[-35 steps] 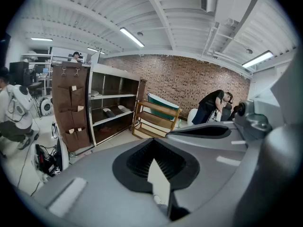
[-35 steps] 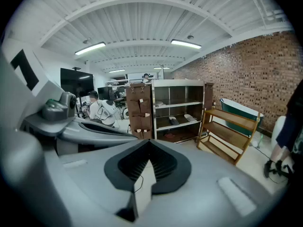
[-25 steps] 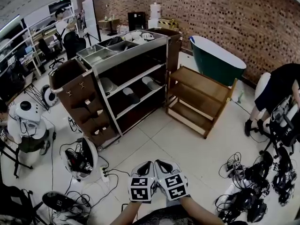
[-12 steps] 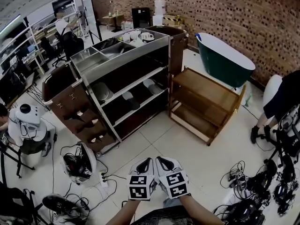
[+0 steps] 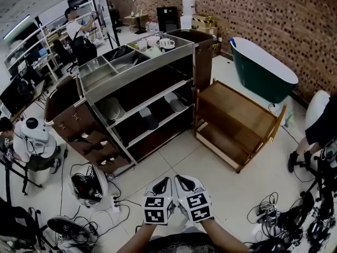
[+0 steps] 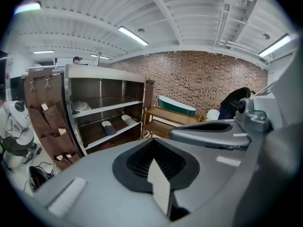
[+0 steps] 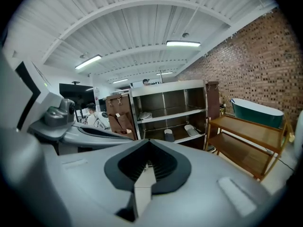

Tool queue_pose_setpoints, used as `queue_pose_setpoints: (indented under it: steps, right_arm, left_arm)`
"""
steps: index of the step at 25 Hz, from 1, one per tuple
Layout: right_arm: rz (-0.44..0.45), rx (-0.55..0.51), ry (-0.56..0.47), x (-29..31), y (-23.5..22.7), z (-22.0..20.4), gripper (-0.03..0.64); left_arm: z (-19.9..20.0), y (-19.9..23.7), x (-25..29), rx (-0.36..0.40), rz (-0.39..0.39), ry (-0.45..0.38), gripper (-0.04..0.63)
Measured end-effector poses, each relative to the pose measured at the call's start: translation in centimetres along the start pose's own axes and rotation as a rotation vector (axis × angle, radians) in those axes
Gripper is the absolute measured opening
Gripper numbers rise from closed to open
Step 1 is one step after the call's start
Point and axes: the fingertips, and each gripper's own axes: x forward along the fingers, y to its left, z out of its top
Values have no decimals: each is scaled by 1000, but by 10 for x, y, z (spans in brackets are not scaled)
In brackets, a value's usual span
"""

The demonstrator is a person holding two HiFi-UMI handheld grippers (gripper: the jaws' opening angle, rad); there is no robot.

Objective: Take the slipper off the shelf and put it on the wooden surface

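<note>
Left hand-held gripper [image 5: 166, 180]: jaws together, nothing between them; held low over the tiled floor [image 5: 221, 167], pressed side by side against its partner, well apart from the shelving.
Right hand-held gripper [image 5: 180, 179]: jaws likewise closed on nothing.
Metal shelf unit [image 5: 138, 69]: open-fronted, steel-framed, trays on top.
Wooden rack [image 5: 231, 109]: two tiers, just beside the shelf unit, on its bathtub side.
Green bathtub [image 5: 263, 70]: along the brick wall, beyond the rack.
Brown hanging organiser [image 5: 79, 128]: on the shelf unit's other end.
Dark slipper [image 5: 149, 118] and pale slipper [image 5: 175, 102]: lying apart on one lower shelf of the unit, neither touched.
</note>
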Motion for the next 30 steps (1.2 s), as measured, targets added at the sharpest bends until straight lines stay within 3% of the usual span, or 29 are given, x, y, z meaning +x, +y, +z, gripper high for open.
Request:
queue_pose_setpoints:
  steps: [11,18,30]
  right_arm:
    - [70,-17,3,38,-28,13,0]
    - [85,-59,14,85,-42,28,0]
    - [65,-97,77,193,-68,67,0]
  left_arm:
    - [21,18,38,-21,73,-11,5]
    - [38,52,77,-76,96,-38,5]
    - [83,130,156,-126,60,-37,5]
